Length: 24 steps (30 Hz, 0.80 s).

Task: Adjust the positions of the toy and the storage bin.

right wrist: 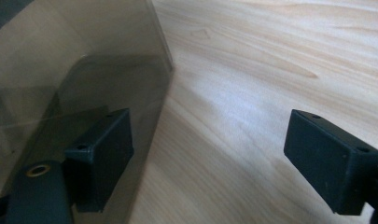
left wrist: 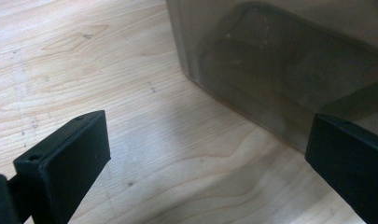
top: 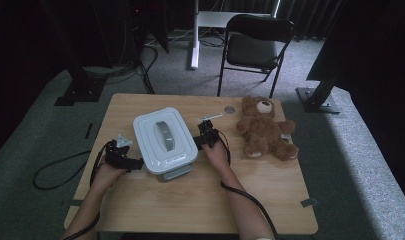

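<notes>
On the wooden table (top: 200, 200) a person is working a gripper in each hand at the two sides of a lidded plastic storage box (top: 164, 140). The left gripper (top: 130, 161) is sitting at the box's left side, low at the near corner, with the left hand (top: 106, 175) behind it. Along this gripper's own view its jaws are standing wide apart — one over bare wood, the other in front of the box's smoky translucent wall (left wrist: 289, 70), which is rising just ahead of it. Nothing is lying between the jaws but tabletop.

The right gripper (top: 204, 136) is sitting at the box's opposite side, with the right hand (top: 217, 152) behind it. Its jaws are also spread wide. In its own view the box wall (right wrist: 74, 84) is running close along one jaw, and whether that jaw is touching the wall I cannot tell; the other jaw is hanging over open wood, well clear of the box.

The box is lying between the two grippers, its pale lid on and a grey handle (top: 164, 135) lying flat on top. Beyond the right gripper, on the side away from the box, a brown teddy bear (top: 264, 127) is lying on its back — well apart from both tools.
</notes>
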Each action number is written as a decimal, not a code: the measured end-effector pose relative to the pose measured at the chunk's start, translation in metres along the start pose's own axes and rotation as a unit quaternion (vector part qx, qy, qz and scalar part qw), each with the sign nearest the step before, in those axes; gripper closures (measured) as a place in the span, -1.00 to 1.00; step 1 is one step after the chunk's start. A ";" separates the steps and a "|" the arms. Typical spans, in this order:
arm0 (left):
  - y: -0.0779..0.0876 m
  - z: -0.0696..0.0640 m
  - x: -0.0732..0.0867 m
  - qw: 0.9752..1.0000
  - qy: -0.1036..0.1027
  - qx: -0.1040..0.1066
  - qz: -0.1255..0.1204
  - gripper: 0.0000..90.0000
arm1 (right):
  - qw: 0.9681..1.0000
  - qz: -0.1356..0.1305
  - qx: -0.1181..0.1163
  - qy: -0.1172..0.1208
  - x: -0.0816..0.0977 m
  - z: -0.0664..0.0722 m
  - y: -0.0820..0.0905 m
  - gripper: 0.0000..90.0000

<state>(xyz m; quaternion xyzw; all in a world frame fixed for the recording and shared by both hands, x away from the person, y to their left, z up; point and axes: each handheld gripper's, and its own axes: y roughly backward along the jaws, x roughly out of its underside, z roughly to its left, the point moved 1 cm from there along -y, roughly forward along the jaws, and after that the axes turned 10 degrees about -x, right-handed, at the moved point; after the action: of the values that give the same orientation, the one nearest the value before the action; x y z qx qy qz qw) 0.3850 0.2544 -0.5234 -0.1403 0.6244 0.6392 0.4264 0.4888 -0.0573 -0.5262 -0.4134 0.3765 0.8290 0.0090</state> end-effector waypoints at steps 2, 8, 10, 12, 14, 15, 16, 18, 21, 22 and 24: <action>0.002 -0.004 -0.001 1.000 -0.006 -0.001 0.001 -0.99 | 1.000 0.003 -0.001 0.010 0.001 0.000 0.003 -0.62; 0.005 -0.015 -0.001 1.000 -0.006 0.005 0.004 -0.99 | 0.999 -0.001 -0.003 0.034 0.009 0.000 0.015 -0.62; 0.007 -0.021 -0.002 1.000 -0.010 0.007 0.002 -0.99 | 0.999 0.002 -0.006 0.034 0.012 -0.002 0.019 -0.61; 0.009 -0.027 -0.002 1.000 -0.016 0.007 0.003 -0.99 | 0.999 0.004 -0.008 0.041 0.015 -0.002 0.023 -0.61; 0.011 -0.030 -0.002 1.000 -0.023 0.004 0.004 -0.99 | 0.999 0.005 -0.011 0.040 0.016 -0.003 0.025 -0.61; 0.014 -0.034 -0.002 0.999 -0.032 0.002 0.006 -0.99 | 0.999 0.004 -0.013 0.047 0.018 -0.002 0.027 -0.60; 0.015 -0.037 -0.001 0.999 -0.034 0.004 0.007 -0.98 | 0.999 0.002 -0.018 0.048 0.021 -0.002 0.031 -0.60; 0.018 -0.040 0.000 0.999 -0.035 0.005 0.008 -0.98 | 0.999 -0.004 -0.024 0.048 0.025 -0.001 0.034 -0.60; 0.021 -0.047 0.003 0.999 -0.035 0.009 0.007 -0.99 | 0.998 -0.006 -0.022 0.053 0.031 0.000 0.039 -0.60; 0.022 -0.049 0.004 0.999 -0.033 0.012 0.005 -0.99 | 0.998 -0.004 -0.019 0.055 0.032 0.000 0.041 -0.60; 0.025 -0.054 0.005 0.999 -0.036 0.017 0.003 -0.98 | 0.998 0.002 -0.011 0.065 0.035 0.002 0.045 -0.60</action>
<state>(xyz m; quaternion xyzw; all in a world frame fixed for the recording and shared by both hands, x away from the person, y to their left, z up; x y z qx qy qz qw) 0.3450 0.2106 -0.5199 -0.1086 0.6197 0.6345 0.4490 0.4496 -0.0988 -0.5218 -0.4657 0.3683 0.8044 -0.0218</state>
